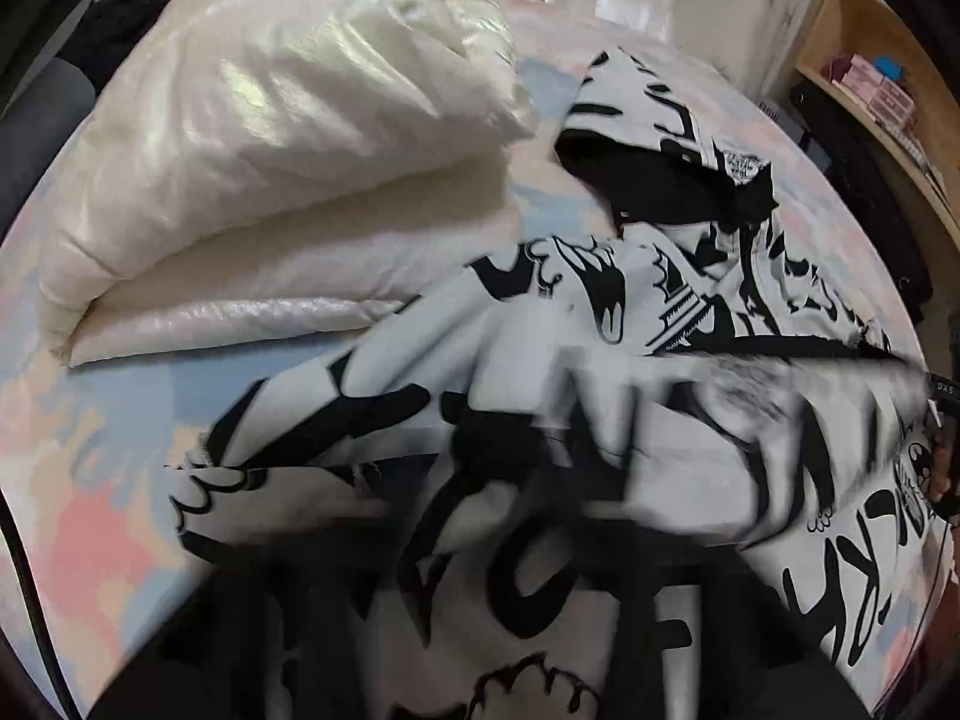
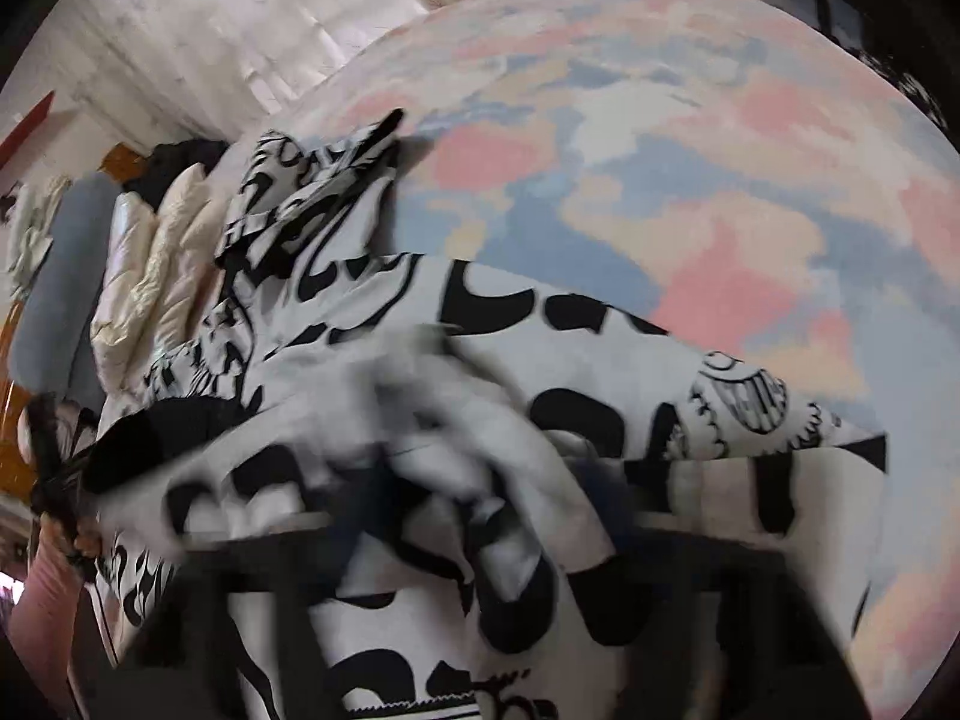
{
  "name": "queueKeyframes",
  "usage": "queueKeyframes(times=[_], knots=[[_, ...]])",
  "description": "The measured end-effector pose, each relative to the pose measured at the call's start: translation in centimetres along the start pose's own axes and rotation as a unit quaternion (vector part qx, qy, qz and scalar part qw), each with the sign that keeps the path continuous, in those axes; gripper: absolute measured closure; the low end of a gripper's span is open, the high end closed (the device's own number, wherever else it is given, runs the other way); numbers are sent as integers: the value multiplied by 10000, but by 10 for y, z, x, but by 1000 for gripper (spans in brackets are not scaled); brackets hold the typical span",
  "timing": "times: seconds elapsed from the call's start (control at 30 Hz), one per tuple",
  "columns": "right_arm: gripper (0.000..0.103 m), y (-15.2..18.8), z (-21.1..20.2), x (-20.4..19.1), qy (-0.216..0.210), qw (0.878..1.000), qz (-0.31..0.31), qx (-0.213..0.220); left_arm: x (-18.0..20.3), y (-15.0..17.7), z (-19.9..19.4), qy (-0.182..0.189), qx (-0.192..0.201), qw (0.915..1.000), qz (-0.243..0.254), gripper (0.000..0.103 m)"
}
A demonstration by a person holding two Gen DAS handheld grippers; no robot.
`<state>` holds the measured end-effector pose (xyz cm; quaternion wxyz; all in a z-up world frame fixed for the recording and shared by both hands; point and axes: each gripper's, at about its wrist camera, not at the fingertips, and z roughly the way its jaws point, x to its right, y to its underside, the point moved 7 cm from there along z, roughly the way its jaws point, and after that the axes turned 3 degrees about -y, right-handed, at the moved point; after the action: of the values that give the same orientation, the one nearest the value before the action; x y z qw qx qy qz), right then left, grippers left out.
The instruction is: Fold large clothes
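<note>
— What do we have around us here?
— We see a wide bed covered in a pastel sheet of pink, blue and cream patches (image 2: 690,192). Behind it hang pale, pleated curtains (image 2: 198,42) with soft daylight coming through.
— And at the sides?
— We find a light wooden shelf unit (image 1: 864,60) with small pink boxes (image 1: 870,81) on it, a grey bolster-shaped cushion (image 2: 60,288) at the bed's edge, and orange-brown wooden furniture (image 2: 15,420) just beyond it.
</note>
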<state>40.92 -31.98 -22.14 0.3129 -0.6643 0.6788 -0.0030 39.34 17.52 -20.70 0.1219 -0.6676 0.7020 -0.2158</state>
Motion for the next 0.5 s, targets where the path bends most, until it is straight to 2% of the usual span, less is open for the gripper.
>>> queueKeyframes(times=[0.03,0.1,0.2,0.27,0.33,0.4,0.43,0.5], knots=[[94,1,1,-2,20,10000,-22,-28,0,0,-2,-85,83,9999,-48,92],[97,4,-7,-7,187,9996,-177,146,2,-4,-16,-190,495,9985,-146,97],[98,-1,-42,-15,250,9954,-157,907,-3,-14,-43,-244,1077,9924,-538,99],[98,-9,-62,-16,220,9901,19,1387,-7,-20,-47,-383,1253,9884,-765,99],[98,-16,-69,-13,180,9855,268,1668,-12,-24,-38,-739,1308,9851,-839,99],[98,-23,-54,-7,387,9857,451,1577,-19,-25,-22,-1245,1288,9793,-939,100],[97,-25,-42,-2,543,9861,543,1471,-29,-22,-13,-1500,1205,9748,-1132,100],[97,-23,-13,14,827,9872,717,1161,-57,-12,8,-1696,950,9652,-1750,100]])
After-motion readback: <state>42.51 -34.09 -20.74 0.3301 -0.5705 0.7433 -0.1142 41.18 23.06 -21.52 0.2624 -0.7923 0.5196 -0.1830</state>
